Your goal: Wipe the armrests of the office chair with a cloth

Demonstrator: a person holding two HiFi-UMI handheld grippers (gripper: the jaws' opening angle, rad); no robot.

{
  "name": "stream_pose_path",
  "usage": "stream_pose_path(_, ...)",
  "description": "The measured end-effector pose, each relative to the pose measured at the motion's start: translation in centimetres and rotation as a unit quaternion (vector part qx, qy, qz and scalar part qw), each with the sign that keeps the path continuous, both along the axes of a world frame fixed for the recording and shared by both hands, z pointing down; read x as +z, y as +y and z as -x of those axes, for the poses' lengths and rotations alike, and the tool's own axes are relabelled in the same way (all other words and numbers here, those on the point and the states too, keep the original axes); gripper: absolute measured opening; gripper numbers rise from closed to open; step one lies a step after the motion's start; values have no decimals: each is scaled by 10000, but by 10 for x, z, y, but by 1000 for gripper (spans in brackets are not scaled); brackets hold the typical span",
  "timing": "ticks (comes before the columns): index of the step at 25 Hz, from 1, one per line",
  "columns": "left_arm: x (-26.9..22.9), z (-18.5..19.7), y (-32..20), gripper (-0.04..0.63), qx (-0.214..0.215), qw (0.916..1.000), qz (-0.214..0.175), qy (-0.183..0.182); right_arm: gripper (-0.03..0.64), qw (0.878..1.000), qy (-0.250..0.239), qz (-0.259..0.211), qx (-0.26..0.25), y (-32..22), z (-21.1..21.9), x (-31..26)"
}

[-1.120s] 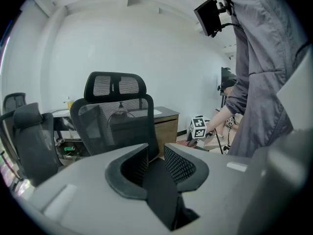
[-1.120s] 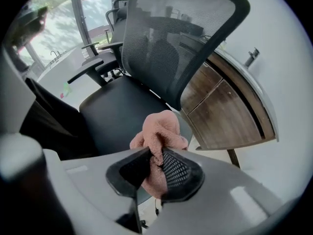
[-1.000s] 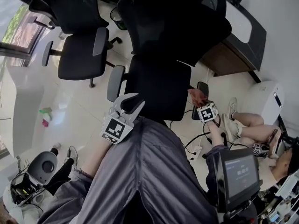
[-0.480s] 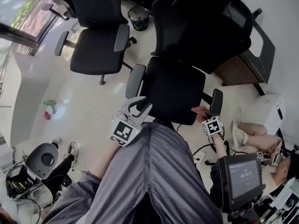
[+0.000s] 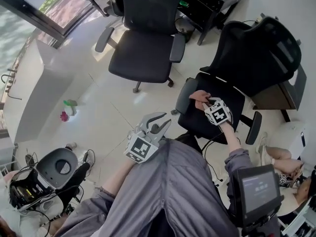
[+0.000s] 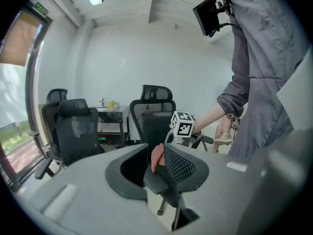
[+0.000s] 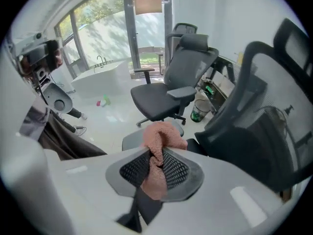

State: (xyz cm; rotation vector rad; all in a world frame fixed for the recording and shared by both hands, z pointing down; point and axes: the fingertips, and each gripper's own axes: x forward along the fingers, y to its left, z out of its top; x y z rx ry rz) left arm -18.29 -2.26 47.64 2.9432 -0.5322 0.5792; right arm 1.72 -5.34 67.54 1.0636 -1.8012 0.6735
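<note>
The right gripper (image 5: 204,101) points steeply down over the office chair (image 5: 256,53); its jaws are clamped on a pink terry cloth (image 7: 163,134), which bunches above the pads and hangs in a strip below them. In the right gripper view the cloth sits directly over the chair's grey armrest pad (image 7: 131,141); in the head view it lies at the top end of that pad, just beside the black seat. Whether the cloth actually touches the pad cannot be told. The chair's other armrest (image 5: 254,128) stands on the far side of the seat, well apart from the cloth.

The left gripper (image 5: 158,121) is held near the person's grey-clad lap, apart from the chair; its jaws stand apart with nothing between the pads. Through their gap the left gripper view shows the armrest edge-on with the cloth above it, and the marker cube of the right gripper just beyond.

A second office chair (image 5: 143,58) stands on the pale floor (image 5: 98,112) nearer the window (image 5: 59,6); a small green and pink item (image 5: 67,108) lies on the floor by the white wall; a dark screen (image 5: 256,187) sits at the person's right side.
</note>
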Motion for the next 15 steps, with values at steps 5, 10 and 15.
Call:
stream_pose_path(5, 0, 55, -11, 117, -508, 9985, 132, -126, 61, 9942, 821, 567, -412, -57, 24, 37)
stream_pose_path(10, 0, 72, -13, 117, -909, 9949, 126, -411, 63, 9923, 1002, 489, -545, -98, 21, 68)
stream_pose_path(15, -2, 73, -25, 114, -1251, 9892, 123, -759, 78, 9851, 1146, 803, -1001, -98, 29, 105)
